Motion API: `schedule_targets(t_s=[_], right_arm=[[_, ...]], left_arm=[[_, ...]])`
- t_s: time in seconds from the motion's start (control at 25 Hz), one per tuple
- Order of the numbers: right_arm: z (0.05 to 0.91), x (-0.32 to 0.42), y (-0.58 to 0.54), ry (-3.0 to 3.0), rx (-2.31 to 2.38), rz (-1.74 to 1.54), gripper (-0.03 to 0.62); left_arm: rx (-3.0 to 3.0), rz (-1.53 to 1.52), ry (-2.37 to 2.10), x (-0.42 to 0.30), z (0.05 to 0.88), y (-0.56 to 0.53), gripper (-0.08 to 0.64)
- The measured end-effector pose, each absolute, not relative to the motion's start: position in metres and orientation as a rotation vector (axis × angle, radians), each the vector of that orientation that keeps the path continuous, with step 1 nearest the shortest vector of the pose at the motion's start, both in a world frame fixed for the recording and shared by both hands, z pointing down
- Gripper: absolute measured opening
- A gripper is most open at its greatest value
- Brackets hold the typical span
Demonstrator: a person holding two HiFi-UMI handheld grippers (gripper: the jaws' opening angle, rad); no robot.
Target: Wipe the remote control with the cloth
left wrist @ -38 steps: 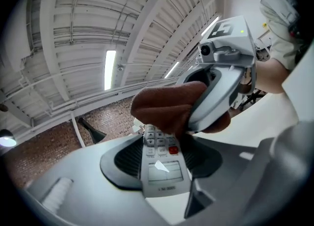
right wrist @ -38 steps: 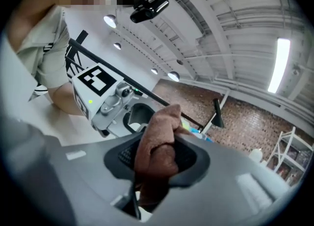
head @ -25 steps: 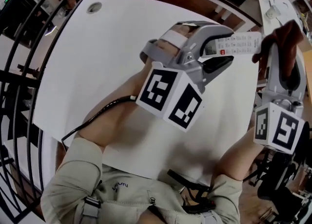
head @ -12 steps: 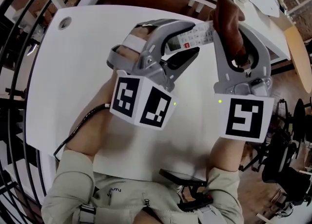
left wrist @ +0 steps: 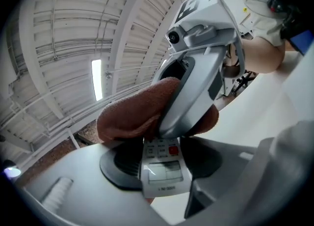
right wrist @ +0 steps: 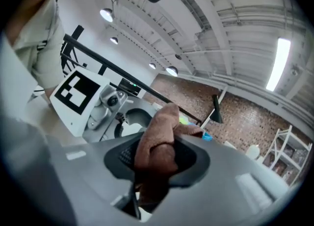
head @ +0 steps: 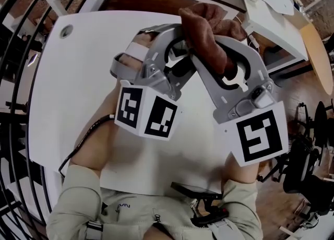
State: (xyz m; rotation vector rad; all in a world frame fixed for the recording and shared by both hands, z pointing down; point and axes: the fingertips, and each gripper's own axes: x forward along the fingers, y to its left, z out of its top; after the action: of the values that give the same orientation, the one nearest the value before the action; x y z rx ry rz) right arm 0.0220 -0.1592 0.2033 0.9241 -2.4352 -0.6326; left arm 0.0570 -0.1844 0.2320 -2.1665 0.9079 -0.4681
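The remote control [left wrist: 163, 177] is held clear of the counter [head: 78, 87], over its far half and nearer the far edge than the near one. Its long axis runs roughly along the line of the left gripper [left wrist: 164, 163]. The display end sits between the jaws and the button end reaches out beyond the fingertips. The button face is turned up towards the cloth [head: 206, 25].

The cloth is bunched into a thick brown wad and lies across the outer part of the remote control, just past the red button. It appears to rest on the buttons, though contact under the wad cannot be confirmed. The display and the nearest row of buttons are left uncovered.

The left gripper is found partly open, its two pads pressed on the long sides of the remote control, which is firmly held. The right gripper [right wrist: 156, 166] is set narrower, its pads clamped on the cloth, with folds standing out above and below them. It enters from the counter's right side and crosses over the left gripper's tips, tilted slightly downward.

It is judged that the wipe is under way. The next stroke would be drawn along the long axis, towards the display end. That end is the part judged still to be covered.
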Motion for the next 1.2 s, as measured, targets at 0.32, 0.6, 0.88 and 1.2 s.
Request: schedule_targets(t_s=[0.32,0.6,0.88,1.2], right_arm=[[0.128,0.089,-0.184,-2.613,1.478,-0.678,0.126],[0.131,0.121,-0.202,-2.760,1.587,-0.500,0.126],[0.144,0.081,-0.188,-2.943,1.228,-0.500,0.126],[0.159,0.049,-0.164,-2.977,0.910,-0.584,0.121]], left_arm=[[-2.386,-0.298,0.945,0.041,0.215,-0.193,0.244],[-2.501,-0.116,0.918,0.035,0.191,-0.185,0.244],[-2.697,0.133,0.898,0.025,0.174,-0.181,0.244],[-2.794,0.317,0.778,0.017,0.158,-0.171,0.244]])
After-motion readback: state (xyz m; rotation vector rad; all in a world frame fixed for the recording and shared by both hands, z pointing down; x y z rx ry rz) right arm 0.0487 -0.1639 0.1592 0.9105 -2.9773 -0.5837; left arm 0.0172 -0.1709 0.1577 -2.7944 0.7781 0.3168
